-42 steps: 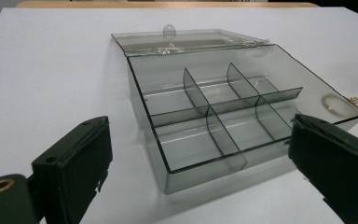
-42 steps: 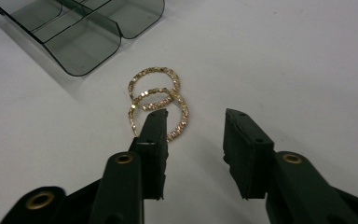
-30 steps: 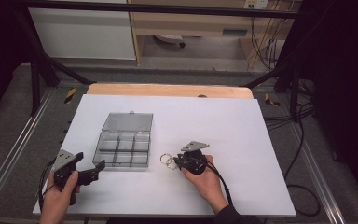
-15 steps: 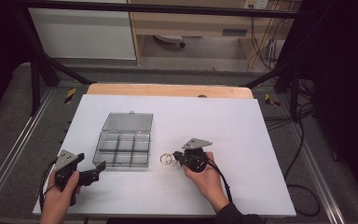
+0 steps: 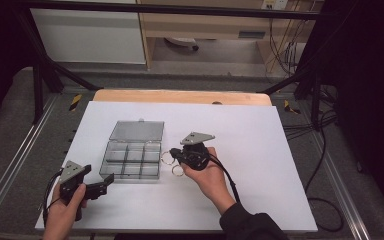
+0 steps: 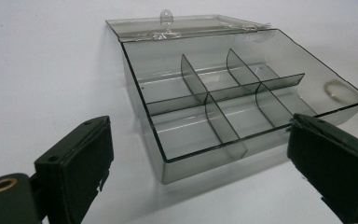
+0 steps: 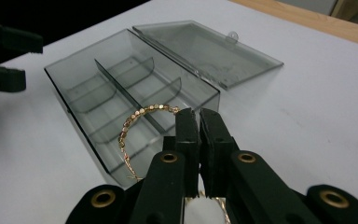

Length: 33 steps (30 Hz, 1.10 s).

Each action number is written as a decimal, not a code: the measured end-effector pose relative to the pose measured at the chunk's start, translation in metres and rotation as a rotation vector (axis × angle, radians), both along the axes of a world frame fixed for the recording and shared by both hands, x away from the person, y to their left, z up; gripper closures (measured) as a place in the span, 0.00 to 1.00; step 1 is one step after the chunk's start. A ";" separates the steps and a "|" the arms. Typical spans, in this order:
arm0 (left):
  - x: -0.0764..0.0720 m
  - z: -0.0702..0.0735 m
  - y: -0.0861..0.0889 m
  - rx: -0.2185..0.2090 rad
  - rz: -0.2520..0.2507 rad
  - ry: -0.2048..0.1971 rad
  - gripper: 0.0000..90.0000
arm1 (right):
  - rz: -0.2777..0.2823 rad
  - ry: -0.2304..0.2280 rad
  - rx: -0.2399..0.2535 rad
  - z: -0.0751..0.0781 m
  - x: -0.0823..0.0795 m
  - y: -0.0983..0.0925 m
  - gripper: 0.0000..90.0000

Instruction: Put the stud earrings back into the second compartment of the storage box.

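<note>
So in the last second our right gripper (image 7: 198, 116) lifted one gold beaded ring (image 5: 167, 157) off the table (image 5: 280, 150), jaws clamped on it, just beside the open organizer box (image 5: 132, 157) near the front edge; a second ring (image 5: 177, 171) lies below. Left gripper (image 5: 97, 187) stayed wide open, empty. Guessing it goes into a compartment. No labels anywhere

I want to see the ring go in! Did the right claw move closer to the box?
Yes. The right claw with its gold ring has shifted left, toward the clear box on the table, since a second ago.
</note>
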<state>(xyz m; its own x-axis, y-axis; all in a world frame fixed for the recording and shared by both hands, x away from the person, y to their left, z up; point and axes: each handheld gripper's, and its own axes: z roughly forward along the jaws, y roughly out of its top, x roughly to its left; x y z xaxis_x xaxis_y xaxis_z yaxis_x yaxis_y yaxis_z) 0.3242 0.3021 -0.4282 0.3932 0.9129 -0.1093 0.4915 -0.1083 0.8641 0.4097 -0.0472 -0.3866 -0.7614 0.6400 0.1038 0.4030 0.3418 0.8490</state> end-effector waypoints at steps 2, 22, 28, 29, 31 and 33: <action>0.000 0.000 0.000 -0.004 0.002 -0.001 0.08 | 0.004 0.019 0.041 0.006 0.004 0.010 0.97; 0.001 0.000 0.000 -0.001 -0.006 -0.001 0.08 | 0.034 -0.013 0.001 0.015 0.040 0.063 0.97; 0.001 0.000 -0.001 0.001 -0.009 0.001 0.08 | 0.035 -0.017 -0.004 0.015 0.047 0.074 0.97; 0.001 0.000 -0.001 0.002 -0.011 0.001 0.08 | 0.035 -0.015 -0.007 0.015 0.047 0.076 0.97; 0.001 0.000 -0.001 0.005 -0.010 0.001 0.08 | 0.037 -0.014 -0.017 0.013 0.049 0.082 0.97; 0.001 0.000 -0.001 0.005 -0.013 0.000 0.08 | 0.039 -0.014 -0.023 0.012 0.050 0.084 0.97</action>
<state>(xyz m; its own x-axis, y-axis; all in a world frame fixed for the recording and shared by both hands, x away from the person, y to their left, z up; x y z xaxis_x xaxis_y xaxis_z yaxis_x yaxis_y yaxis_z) 0.3249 0.3006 -0.4278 0.4049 0.9083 -0.1051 0.4904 -0.1187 0.8634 0.4595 0.0368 -0.3750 -0.7873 0.6116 0.0782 0.3767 0.3768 0.8462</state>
